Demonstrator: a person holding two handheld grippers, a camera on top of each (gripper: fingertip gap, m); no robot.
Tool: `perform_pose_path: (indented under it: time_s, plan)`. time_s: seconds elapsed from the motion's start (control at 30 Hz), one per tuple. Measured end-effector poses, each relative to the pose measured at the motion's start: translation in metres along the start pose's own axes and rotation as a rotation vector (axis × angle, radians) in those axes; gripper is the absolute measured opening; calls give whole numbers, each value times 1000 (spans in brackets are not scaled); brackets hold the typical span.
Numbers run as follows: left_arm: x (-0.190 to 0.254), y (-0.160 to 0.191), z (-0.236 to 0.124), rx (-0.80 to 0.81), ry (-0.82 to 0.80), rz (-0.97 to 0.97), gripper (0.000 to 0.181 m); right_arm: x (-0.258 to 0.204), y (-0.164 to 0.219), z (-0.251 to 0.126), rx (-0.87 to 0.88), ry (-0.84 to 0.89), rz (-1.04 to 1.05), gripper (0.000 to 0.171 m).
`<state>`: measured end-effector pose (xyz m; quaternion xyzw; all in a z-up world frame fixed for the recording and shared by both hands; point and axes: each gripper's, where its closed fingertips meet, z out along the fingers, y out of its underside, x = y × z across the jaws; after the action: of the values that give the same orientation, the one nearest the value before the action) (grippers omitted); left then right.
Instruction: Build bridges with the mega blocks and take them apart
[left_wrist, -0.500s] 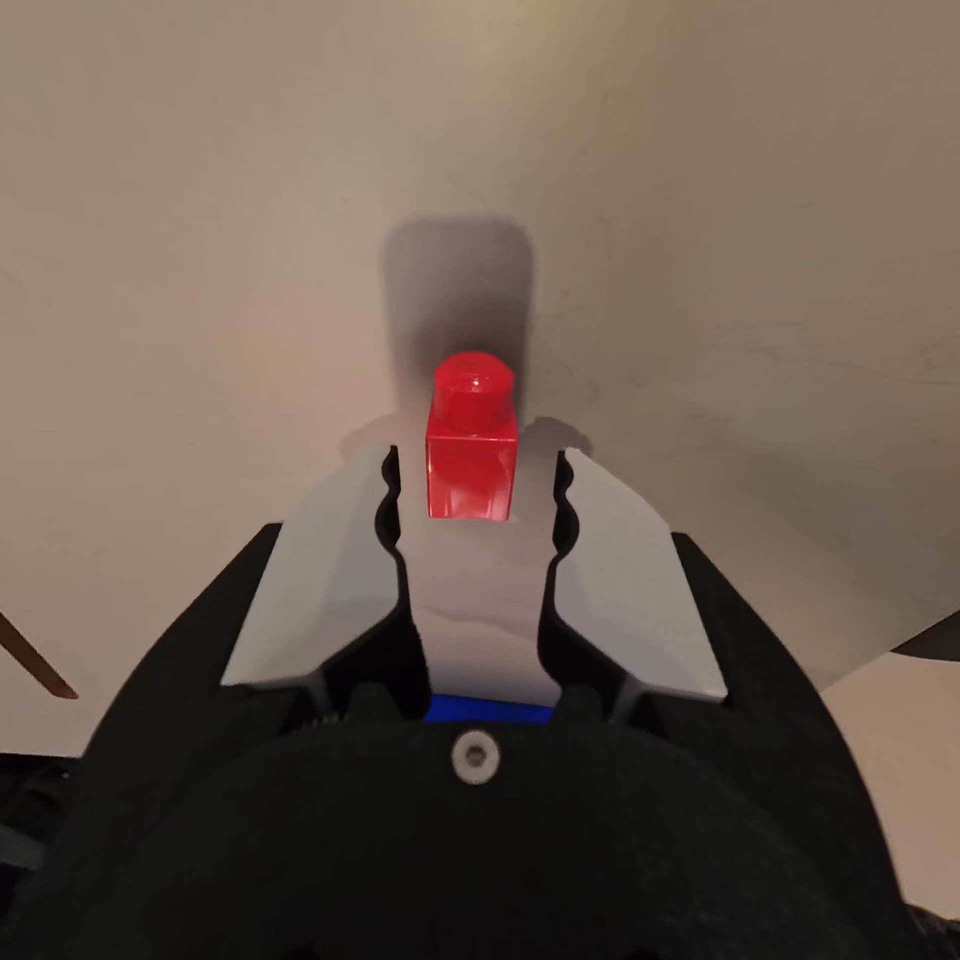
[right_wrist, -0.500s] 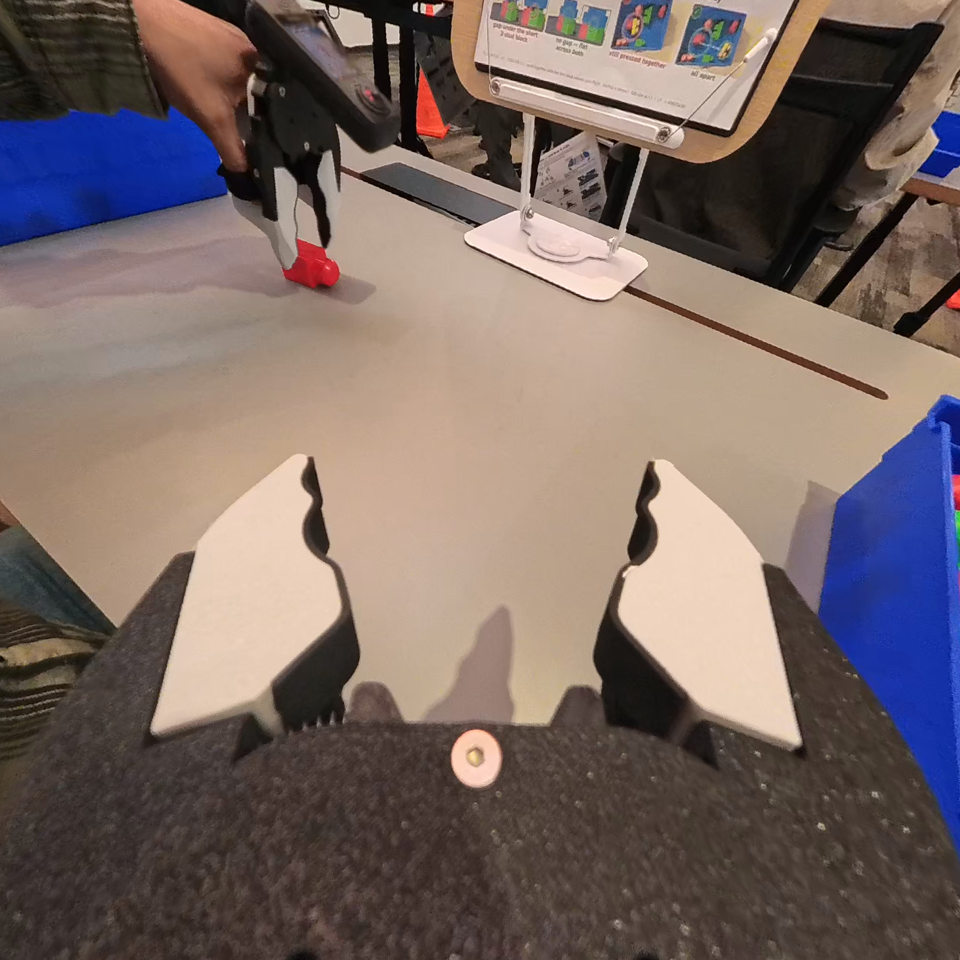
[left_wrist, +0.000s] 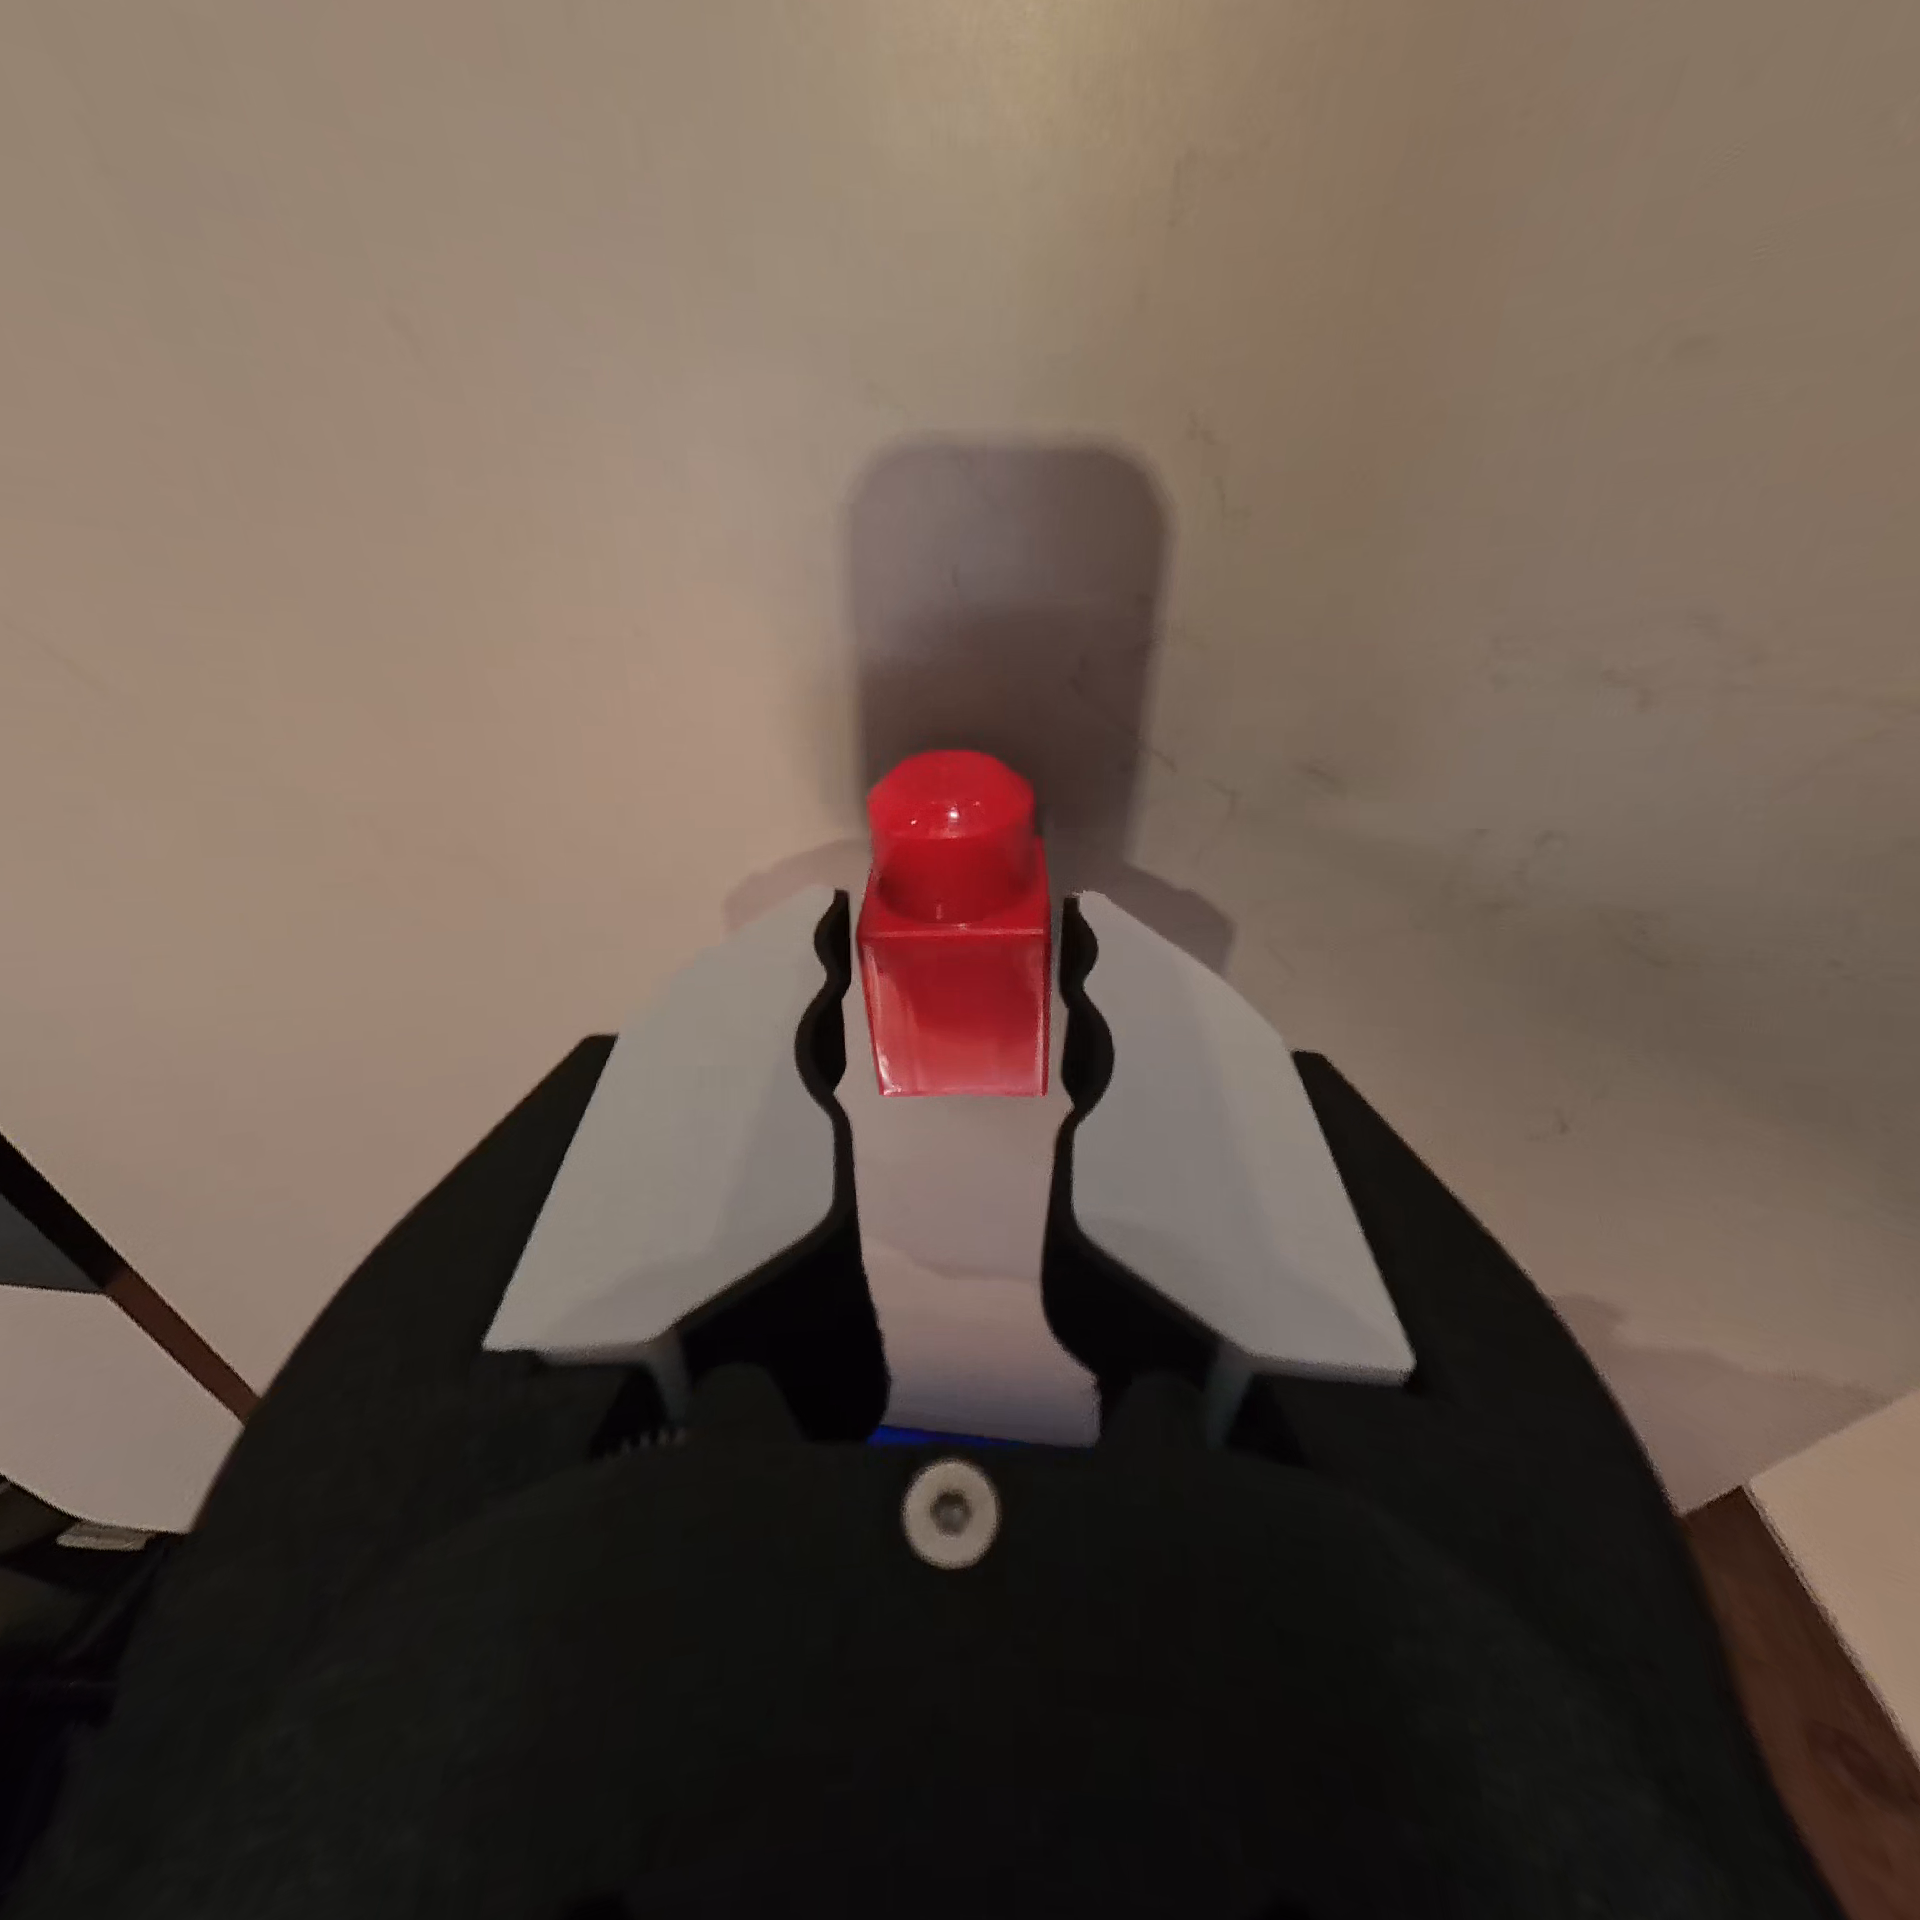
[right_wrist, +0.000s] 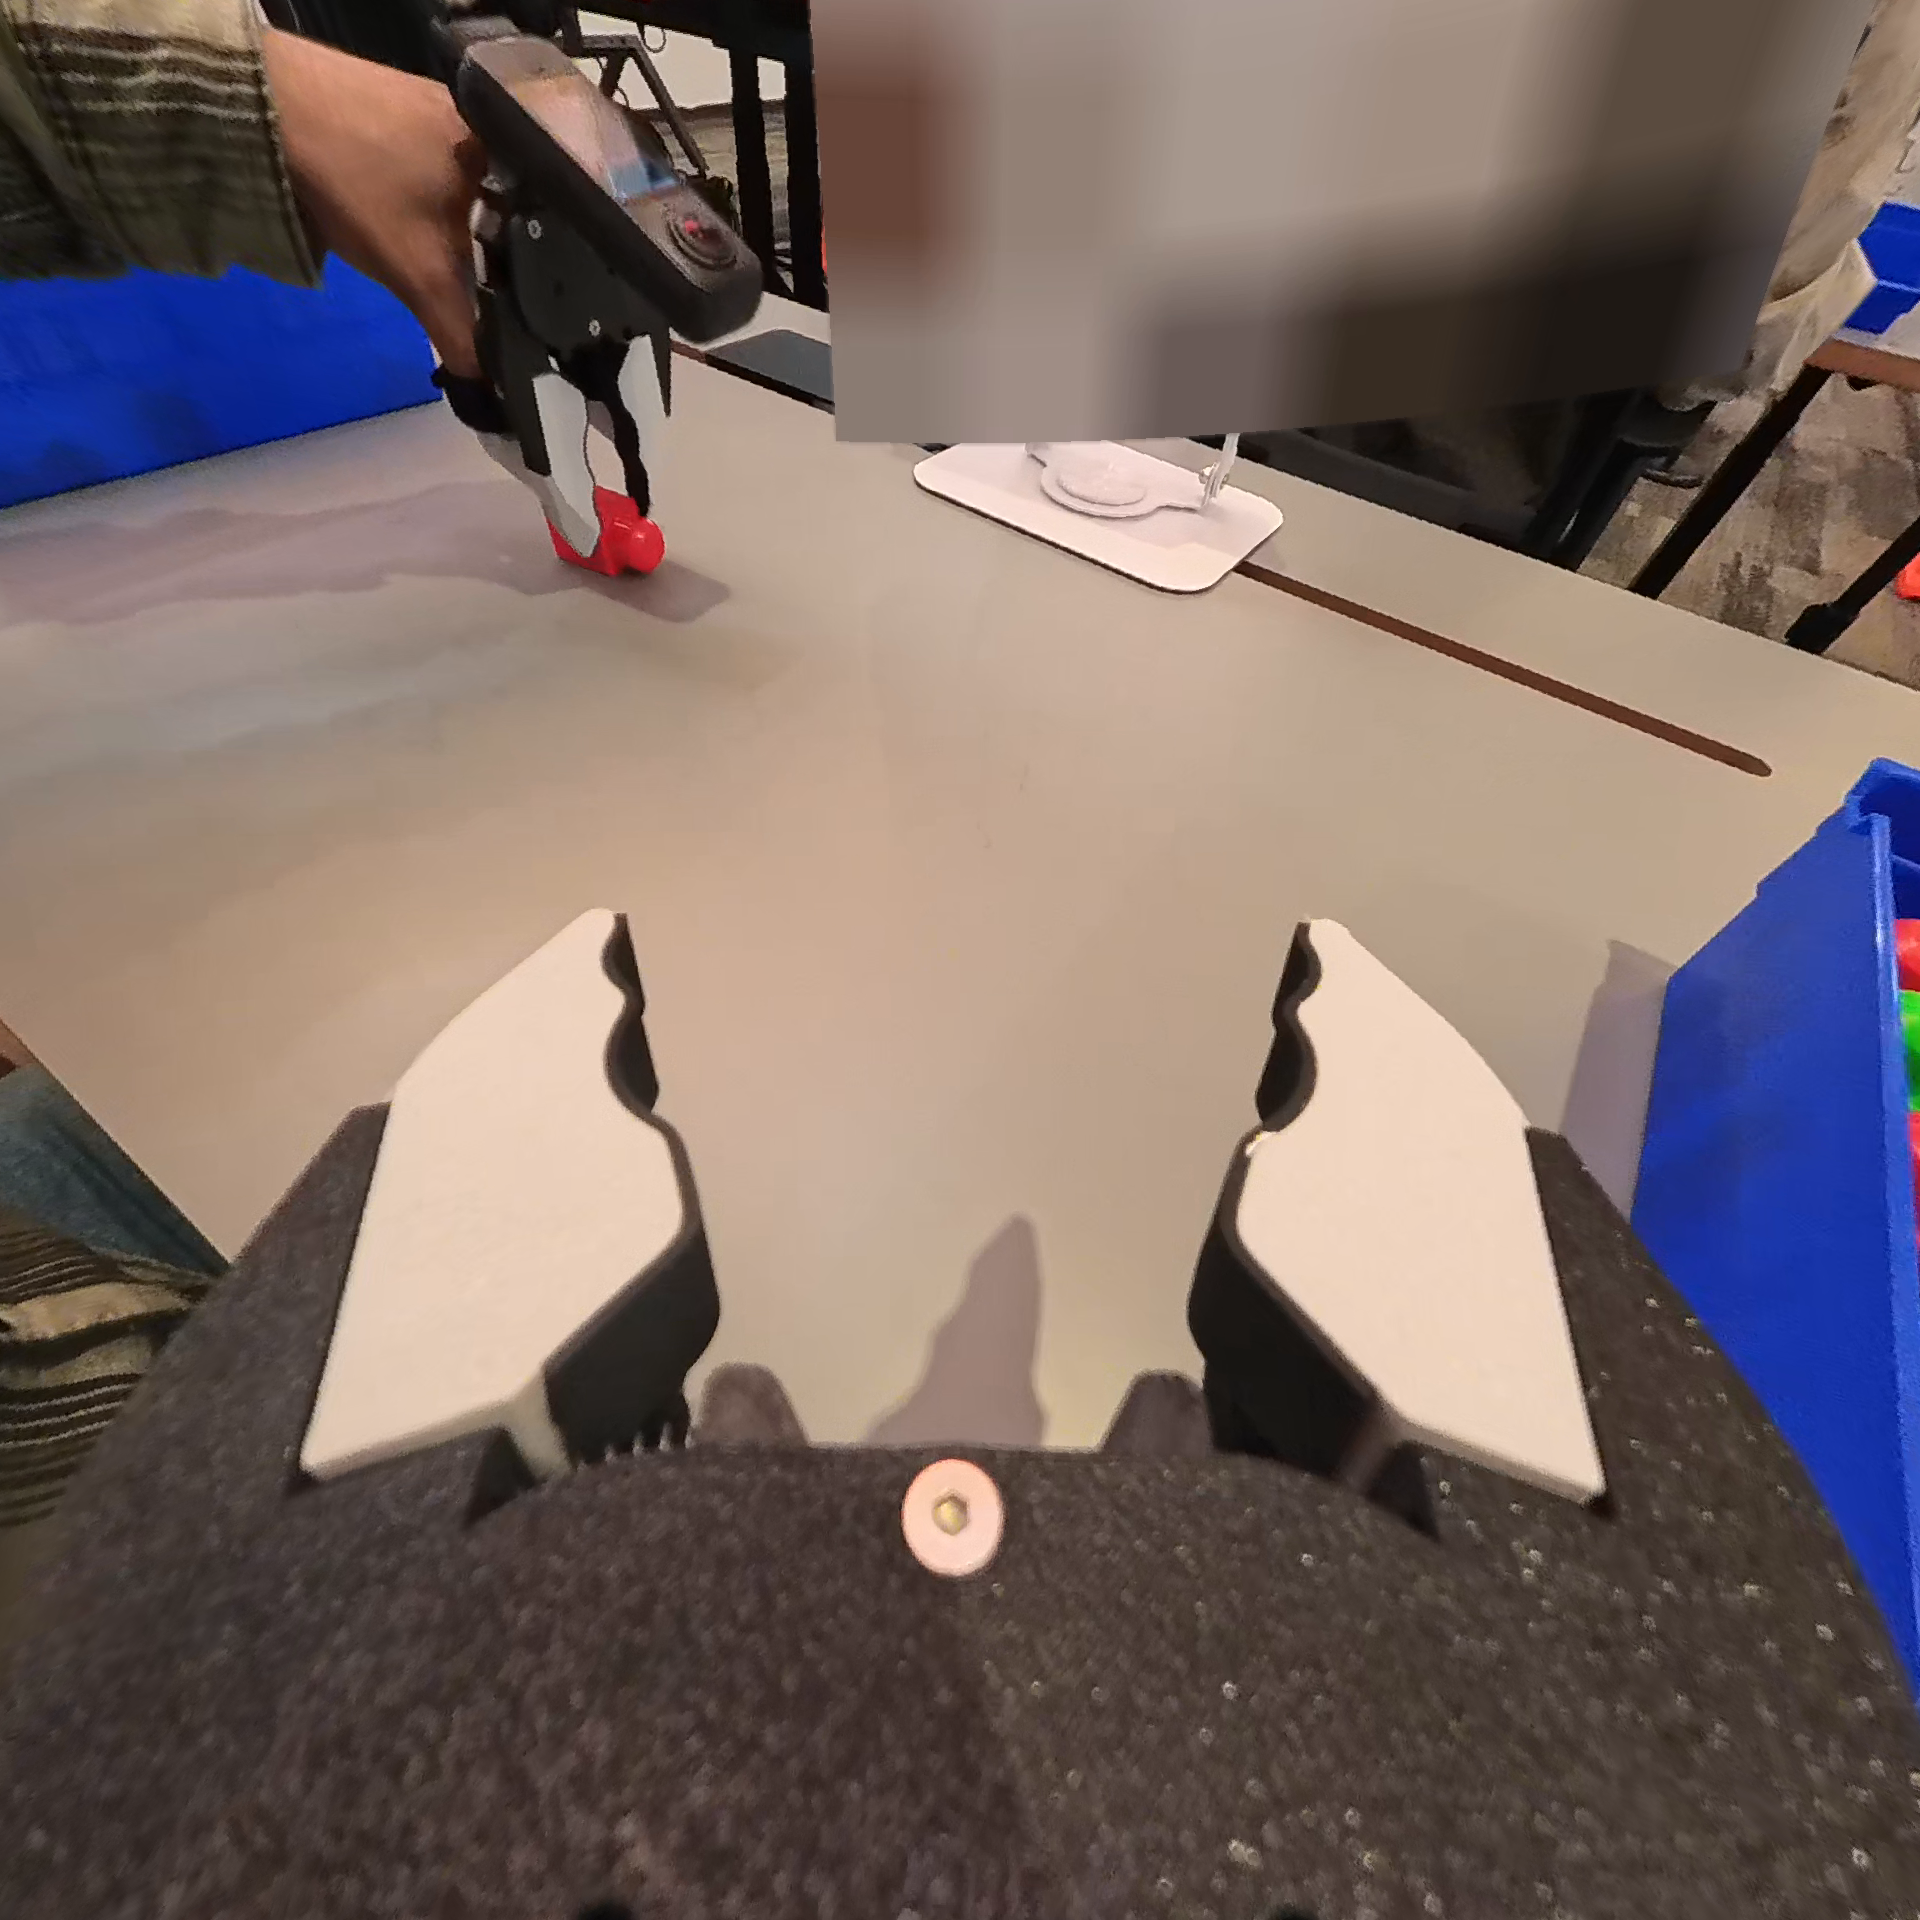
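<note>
on the surface (right_wrist: 935, 790), left gripper (left_wrist: 951, 935) jaws pinch the red block (left_wrist: 951, 997); right gripper (right_wrist: 961, 966) jaws spread; blue bin (right_wrist: 1787, 1195) cut off at the edge.

Beige table (right_wrist: 935, 790); black chair legs (right_wrist: 1704, 488) on patterned carpet (right_wrist: 1766, 540).

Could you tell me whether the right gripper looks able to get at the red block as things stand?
Probably not: the left gripper flanks the red block on both sides, far across the table.

Beige table (right_wrist: 935, 727), white stand base (right_wrist: 1101, 509) at its far side, black chair legs (right_wrist: 1714, 499) beyond.
</note>
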<state>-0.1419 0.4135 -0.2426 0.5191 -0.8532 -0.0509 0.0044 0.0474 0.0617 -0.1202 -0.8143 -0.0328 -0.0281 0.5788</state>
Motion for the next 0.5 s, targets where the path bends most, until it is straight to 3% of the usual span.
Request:
perform_pose_path:
  time_s: [0.1,0.27,0.5]
  plan:
    - [-1,4,4,-29,0,-44,52,-1,-1,1,1,-3,-5,114]
    - [2,4,6,-14,33,-65,37,-1,-1,0,4,1,-3,114]
    - [-1,5,7,-8,18,-46,36,1,-4,-3,6,14,-8,114]
